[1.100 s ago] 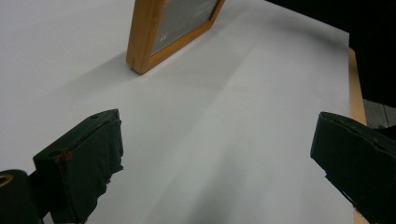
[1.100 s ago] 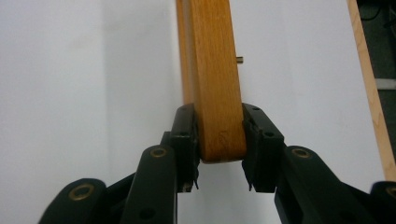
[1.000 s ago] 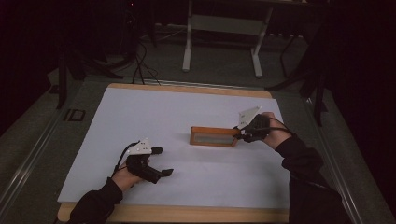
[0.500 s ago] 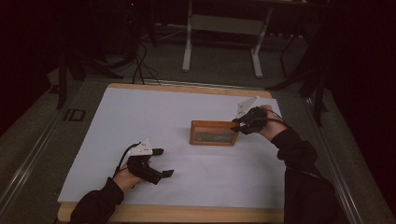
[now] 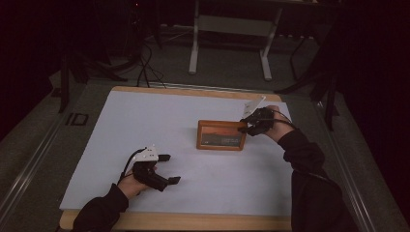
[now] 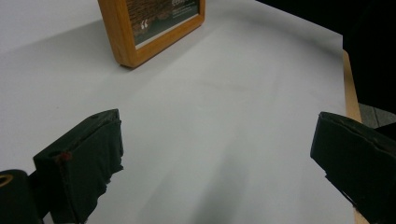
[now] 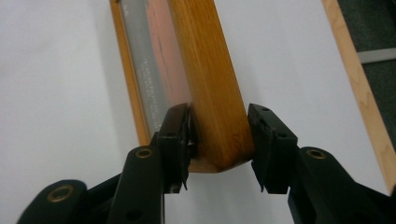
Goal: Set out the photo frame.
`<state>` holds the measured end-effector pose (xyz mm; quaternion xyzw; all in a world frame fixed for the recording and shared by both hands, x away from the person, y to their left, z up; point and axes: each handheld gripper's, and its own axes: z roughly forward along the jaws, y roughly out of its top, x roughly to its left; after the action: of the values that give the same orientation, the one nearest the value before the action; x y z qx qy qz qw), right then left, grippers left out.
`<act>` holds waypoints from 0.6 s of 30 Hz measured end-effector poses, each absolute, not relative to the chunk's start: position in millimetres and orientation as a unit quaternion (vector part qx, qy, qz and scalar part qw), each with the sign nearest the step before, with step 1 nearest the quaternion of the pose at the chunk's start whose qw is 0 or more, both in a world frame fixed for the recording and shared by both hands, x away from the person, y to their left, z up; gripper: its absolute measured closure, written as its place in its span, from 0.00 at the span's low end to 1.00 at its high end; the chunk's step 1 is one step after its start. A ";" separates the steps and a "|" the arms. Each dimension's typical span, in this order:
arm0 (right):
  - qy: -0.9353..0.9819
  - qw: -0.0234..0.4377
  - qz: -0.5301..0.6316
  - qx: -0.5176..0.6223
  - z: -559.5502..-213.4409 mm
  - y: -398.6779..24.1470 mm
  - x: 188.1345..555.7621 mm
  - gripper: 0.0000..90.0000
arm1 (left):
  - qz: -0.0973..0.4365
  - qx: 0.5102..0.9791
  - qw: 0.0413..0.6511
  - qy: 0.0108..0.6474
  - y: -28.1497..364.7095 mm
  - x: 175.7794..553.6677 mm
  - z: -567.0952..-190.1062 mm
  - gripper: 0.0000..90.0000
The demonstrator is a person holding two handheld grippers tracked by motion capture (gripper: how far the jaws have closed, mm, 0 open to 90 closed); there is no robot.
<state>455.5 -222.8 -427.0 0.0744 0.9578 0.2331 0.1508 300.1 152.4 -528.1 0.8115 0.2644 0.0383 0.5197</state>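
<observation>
Right gripper view puts us right at the action: the right hand-held gripper (image 7: 218, 144) straddles the near end of the wooden picture frame (image 7: 208, 79), one jaw against the glass side, the other standing a hair off the wooden back. Those jaws have just been opening with the frame's end between them, so the clamp looks slackened rather than pressing.

From the high view, the frame (image 5: 221, 135) stands on its long edge on the white worktop (image 5: 145, 121), its picture facing the person. The right hand-held gripper (image 5: 247, 126) sits at the frame's right end, the hand (image 5: 263, 123) just beyond it, a dark sleeve (image 5: 302, 154) trailing back from there.

Well apart from the frame, toward the person and off to its left, the left hand-held gripper (image 5: 169, 168) rests low over the worktop, jaws wide apart with nothing between them. Left gripper view confirms it: bare white surface between the two black jaws, and the frame's corner (image 6: 149, 28) up ahead.
</observation>
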 end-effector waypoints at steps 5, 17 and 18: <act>0.953 0.170 0.227 0.105 -427.9 -221.0 458.1 0.61 | 0.036 0.810 0.523 0.264 153.5 300.3 -528.3 0.03; 0.943 0.187 0.245 0.130 -424.4 -228.8 455.8 0.54 | 0.034 0.812 0.521 0.263 153.1 300.2 -529.2 0.03; 0.941 0.187 0.248 0.133 -423.3 -230.1 455.1 0.53 | 0.035 0.812 0.520 0.262 153.0 300.1 -529.1 0.03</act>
<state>455.1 -230.1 -423.3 0.1334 0.9413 0.2475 0.1867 300.1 153.0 -529.1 0.8119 0.2622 0.0348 0.5204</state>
